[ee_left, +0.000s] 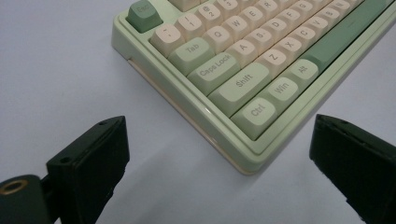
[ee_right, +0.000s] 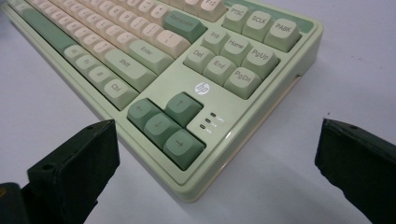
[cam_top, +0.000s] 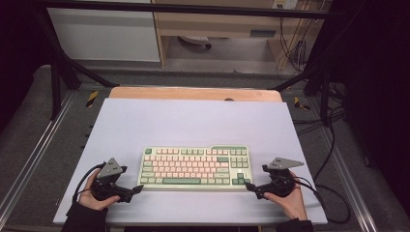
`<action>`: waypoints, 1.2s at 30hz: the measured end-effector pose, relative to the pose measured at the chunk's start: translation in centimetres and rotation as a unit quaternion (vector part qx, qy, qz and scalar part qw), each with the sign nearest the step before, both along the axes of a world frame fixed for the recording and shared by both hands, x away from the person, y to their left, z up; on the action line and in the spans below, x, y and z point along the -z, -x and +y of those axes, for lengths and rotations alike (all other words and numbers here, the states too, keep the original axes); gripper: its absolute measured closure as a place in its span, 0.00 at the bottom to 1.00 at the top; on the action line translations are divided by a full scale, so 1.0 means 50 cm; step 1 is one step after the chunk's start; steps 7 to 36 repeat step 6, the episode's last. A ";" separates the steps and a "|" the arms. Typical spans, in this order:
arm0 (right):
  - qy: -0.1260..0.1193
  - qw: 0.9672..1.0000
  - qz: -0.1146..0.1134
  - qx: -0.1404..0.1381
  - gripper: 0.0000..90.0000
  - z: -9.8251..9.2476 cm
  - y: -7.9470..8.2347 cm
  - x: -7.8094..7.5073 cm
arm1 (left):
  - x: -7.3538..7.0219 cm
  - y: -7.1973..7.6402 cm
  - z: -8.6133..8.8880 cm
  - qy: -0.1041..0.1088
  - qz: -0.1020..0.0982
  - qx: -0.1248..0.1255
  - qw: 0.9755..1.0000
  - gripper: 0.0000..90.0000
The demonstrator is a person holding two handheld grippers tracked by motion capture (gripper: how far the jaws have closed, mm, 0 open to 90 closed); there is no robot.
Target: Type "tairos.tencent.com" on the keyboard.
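Note:
A pale green keyboard (cam_top: 196,168) with cream and green keys lies flat on the near middle of the table mat. My left gripper (cam_top: 137,189) rests low at its front left corner, held in a hand. In the left gripper view the left gripper (ee_left: 219,126) is open, its jaws set wide on either side of the keyboard (ee_left: 243,51) corner by the Ctrl key, not touching it. My right gripper (cam_top: 250,186) sits at the front right corner. Seen from its own camera, the right gripper (ee_right: 218,128) is open too, its jaws flanking the arrow-key corner of the keyboard (ee_right: 187,70).
A pale lavender mat (cam_top: 193,121) covers the table, with a strip of wooden tabletop (cam_top: 193,93) at the far edge. Black frame bars (cam_top: 63,67) stand at the back corners. Cables (cam_top: 333,145) trail along the floor on the right.

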State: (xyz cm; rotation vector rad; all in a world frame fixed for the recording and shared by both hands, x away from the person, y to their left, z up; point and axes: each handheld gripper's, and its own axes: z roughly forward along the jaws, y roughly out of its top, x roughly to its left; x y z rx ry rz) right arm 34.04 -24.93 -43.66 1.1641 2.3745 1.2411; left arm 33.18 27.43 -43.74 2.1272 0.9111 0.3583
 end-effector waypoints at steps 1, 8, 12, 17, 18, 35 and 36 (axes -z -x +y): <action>0.000 1.000 -0.001 -0.002 0.00 0.000 0.000 0.000 | 0.000 0.000 0.001 0.000 0.000 0.000 1.000 0.05; 0.001 1.000 -0.004 -0.005 0.00 0.000 0.001 0.000 | -0.001 0.002 -0.001 -0.002 -0.002 0.004 1.000 0.05; 0.001 1.000 -0.004 -0.005 0.00 0.000 0.001 0.000 | -0.001 0.002 -0.001 -0.002 -0.002 0.004 1.000 0.05; 0.001 1.000 -0.004 -0.005 0.00 0.000 0.001 0.000 | -0.001 0.002 -0.001 -0.002 -0.002 0.004 1.000 0.05; 0.001 1.000 -0.004 -0.005 0.00 0.000 0.001 0.000 | -0.001 0.002 -0.001 -0.002 -0.002 0.004 1.000 0.05; 0.001 1.000 -0.004 -0.005 0.00 0.000 0.001 0.000 | -0.001 0.002 -0.001 -0.002 -0.002 0.004 1.000 0.05; 0.001 1.000 -0.004 -0.005 0.00 0.000 0.001 0.000 | -0.001 0.002 -0.001 -0.002 -0.002 0.004 1.000 0.05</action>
